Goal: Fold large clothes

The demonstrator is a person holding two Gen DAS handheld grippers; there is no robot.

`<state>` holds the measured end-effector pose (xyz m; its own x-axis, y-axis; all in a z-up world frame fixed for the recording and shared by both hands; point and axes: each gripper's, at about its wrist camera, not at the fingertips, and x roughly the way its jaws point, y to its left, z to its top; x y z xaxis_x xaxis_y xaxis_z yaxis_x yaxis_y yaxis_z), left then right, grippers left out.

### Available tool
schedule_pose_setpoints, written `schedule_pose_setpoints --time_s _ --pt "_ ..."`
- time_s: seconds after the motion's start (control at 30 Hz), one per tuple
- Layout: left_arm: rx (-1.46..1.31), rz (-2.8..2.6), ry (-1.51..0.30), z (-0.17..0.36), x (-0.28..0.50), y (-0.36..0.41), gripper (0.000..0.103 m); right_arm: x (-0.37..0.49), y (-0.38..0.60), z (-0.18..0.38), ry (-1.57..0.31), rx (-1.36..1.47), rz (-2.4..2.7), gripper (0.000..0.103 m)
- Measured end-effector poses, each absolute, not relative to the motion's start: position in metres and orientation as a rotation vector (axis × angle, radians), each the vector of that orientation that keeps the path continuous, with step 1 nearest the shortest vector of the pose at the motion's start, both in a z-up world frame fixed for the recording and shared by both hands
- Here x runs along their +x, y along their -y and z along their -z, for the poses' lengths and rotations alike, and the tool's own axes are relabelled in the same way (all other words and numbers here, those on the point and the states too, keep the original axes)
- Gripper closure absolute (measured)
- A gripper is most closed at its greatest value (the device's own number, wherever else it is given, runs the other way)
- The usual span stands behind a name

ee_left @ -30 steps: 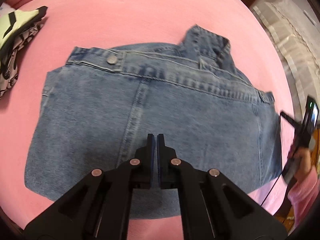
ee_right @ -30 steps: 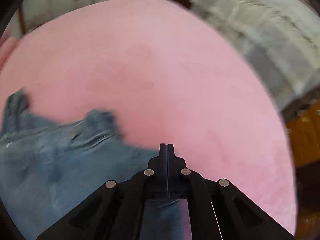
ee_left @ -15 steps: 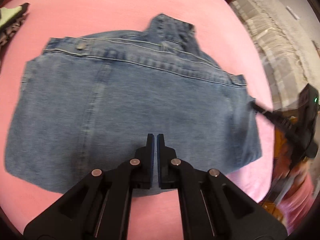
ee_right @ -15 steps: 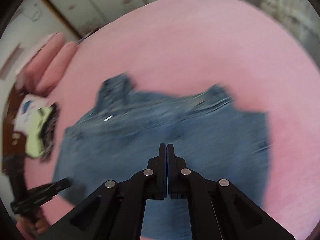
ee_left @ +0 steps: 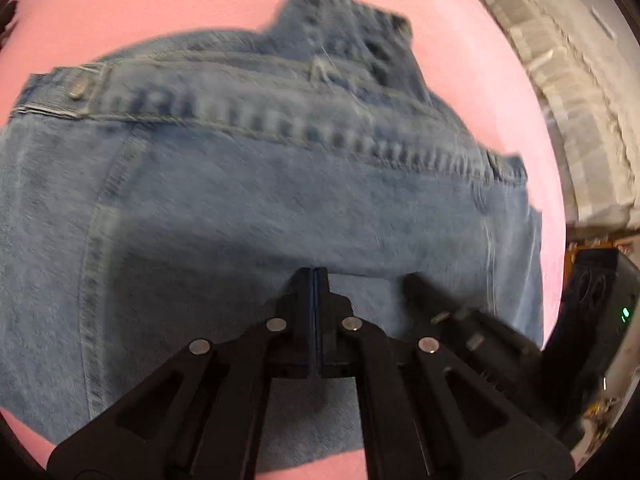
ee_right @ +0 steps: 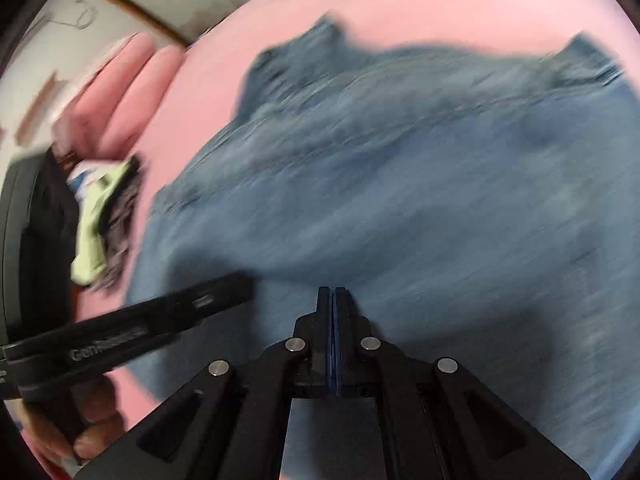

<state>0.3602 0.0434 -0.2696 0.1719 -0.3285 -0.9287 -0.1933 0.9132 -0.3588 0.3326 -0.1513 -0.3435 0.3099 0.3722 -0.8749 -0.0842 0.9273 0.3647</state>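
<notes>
Folded blue jeans point(ee_left: 260, 208) lie flat on a pink bed cover point(ee_left: 160, 4), waistband and metal button toward the far side. My left gripper point(ee_left: 315, 276) is shut and empty, low over the near half of the jeans. My right gripper point(ee_left: 416, 284) shows just to its right, also over the jeans. In the right wrist view the jeans point(ee_right: 420, 184) are blurred by motion; my right gripper point(ee_right: 332, 294) is shut and empty above them, and the left gripper point(ee_right: 236, 288) reaches in from the left.
A yellow-green and dark patterned garment point(ee_right: 106, 216) lies on the cover left of the jeans. Pink pillows point(ee_right: 120, 88) sit at the far left. A white quilted bedspread point(ee_left: 572, 92) lies beyond the right edge of the pink cover.
Both grippers have come down and closer to the jeans, side by side over the near half. The right one swung left from bare cover onto the jeans. Both stayed shut.
</notes>
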Motion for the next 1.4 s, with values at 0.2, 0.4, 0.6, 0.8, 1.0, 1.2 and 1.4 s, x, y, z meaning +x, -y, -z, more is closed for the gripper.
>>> schedule_pose_setpoints --time_s 0.2,0.4,0.6,0.8,1.0,1.2,1.4 --pt "-0.515 -0.018 -1.32 0.259 0.349 -0.104 0.102 0.347 0.221 0.324 -1.175 0.152 -0.085 0.103" --pt "-0.38 -0.194 -1.334 0.266 0.34 -0.164 0.102 0.344 0.306 0.314 -1.17 0.179 0.102 0.103" --pt "-0.366 -0.244 -1.324 0.275 0.332 -0.199 0.102 0.33 0.341 0.31 -1.198 0.114 0.269 0.103" --pt "-0.301 -0.334 -1.359 0.275 0.323 -0.209 0.102 0.31 0.353 0.292 -1.18 0.211 0.282 0.103" --pt "-0.353 -0.404 -1.386 0.269 0.296 -0.233 0.102 0.295 0.338 0.272 -1.162 0.334 0.266 0.103" --pt "-0.532 -0.491 -1.388 0.254 0.238 -0.241 0.102 0.292 0.315 0.244 -1.131 0.451 0.202 0.103" --pt "-0.716 -0.5 -1.336 0.234 0.183 -0.23 0.102 0.31 0.236 0.248 -1.195 0.42 -0.02 0.103"
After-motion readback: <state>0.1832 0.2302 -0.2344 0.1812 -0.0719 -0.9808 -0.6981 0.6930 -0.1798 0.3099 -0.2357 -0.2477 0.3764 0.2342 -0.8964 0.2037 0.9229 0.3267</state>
